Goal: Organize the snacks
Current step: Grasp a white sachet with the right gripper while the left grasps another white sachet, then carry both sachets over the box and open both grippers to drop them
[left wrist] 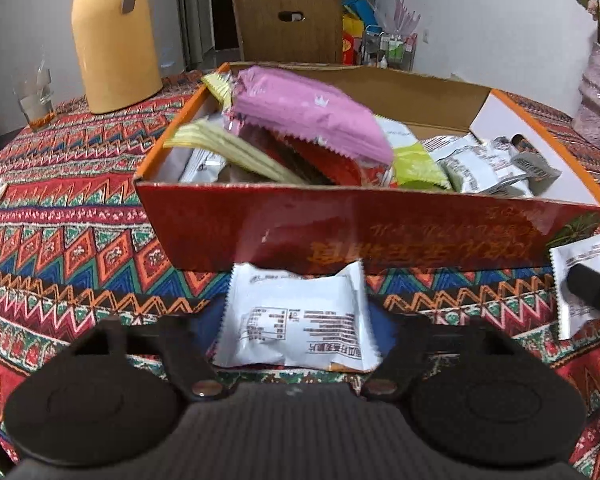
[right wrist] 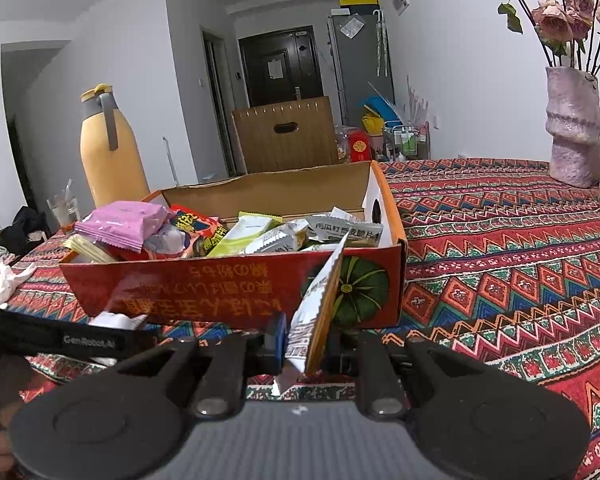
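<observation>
The left gripper [left wrist: 296, 320] straddles a flat white foil snack packet [left wrist: 296, 320] lying on the patterned red tablecloth [left wrist: 80, 240] against the red cardboard snack box [left wrist: 340, 232]; I cannot tell whether its pads press yet. A shallow pinch could slide it. The right gripper [right wrist: 306, 344] is clamped on an upright white-and-orange packet [right wrist: 320, 296], whose thin edge may slip or snag the box wall.

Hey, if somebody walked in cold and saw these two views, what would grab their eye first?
Probably the red cardboard box in the middle of the loudly patterned tablecloth, heaped with snack packets, a pink packet on top at its left end. Next, the tall yellow jug behind the box on the left. Then the right tongs pinching a white packet on edge before the box.
</observation>
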Demonstrator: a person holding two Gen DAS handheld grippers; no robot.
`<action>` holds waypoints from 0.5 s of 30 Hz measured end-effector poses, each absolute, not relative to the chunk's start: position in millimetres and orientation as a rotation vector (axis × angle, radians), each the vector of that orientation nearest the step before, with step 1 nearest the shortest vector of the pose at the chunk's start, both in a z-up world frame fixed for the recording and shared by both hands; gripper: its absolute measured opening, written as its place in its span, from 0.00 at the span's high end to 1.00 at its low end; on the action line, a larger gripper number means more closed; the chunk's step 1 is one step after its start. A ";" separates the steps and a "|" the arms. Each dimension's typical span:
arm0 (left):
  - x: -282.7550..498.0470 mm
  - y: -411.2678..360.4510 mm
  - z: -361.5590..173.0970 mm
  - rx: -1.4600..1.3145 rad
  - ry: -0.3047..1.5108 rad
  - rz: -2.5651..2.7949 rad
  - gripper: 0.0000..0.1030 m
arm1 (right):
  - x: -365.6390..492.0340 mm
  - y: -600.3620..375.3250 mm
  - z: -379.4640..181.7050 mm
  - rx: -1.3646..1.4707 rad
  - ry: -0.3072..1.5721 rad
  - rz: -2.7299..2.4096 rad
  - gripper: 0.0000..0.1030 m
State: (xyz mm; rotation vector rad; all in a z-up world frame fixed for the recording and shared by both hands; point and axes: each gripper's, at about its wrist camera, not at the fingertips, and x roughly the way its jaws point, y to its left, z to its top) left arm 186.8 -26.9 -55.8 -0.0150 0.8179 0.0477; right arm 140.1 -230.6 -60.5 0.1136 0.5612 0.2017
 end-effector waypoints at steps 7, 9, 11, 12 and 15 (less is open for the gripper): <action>176.5 -20.2 -47.3 -0.045 0.801 0.036 0.47 | 141.1 -229.4 -62.2 0.104 0.561 0.191 0.85; 172.8 -19.0 -44.2 -0.048 0.792 0.034 0.48 | 140.8 -229.0 -62.5 0.101 0.560 0.190 0.85; 167.0 -17.4 -38.9 -0.052 0.777 0.028 0.48 | 139.9 -228.9 -61.9 0.101 0.553 0.190 0.85; 164.2 -17.1 -35.8 -0.053 0.769 0.025 0.48 | 138.7 -229.3 -61.5 0.101 0.548 0.192 0.85; 154.0 -16.9 -23.1 -0.052 0.732 0.011 0.48 | 137.1 -228.3 -59.4 0.092 0.539 0.197 0.85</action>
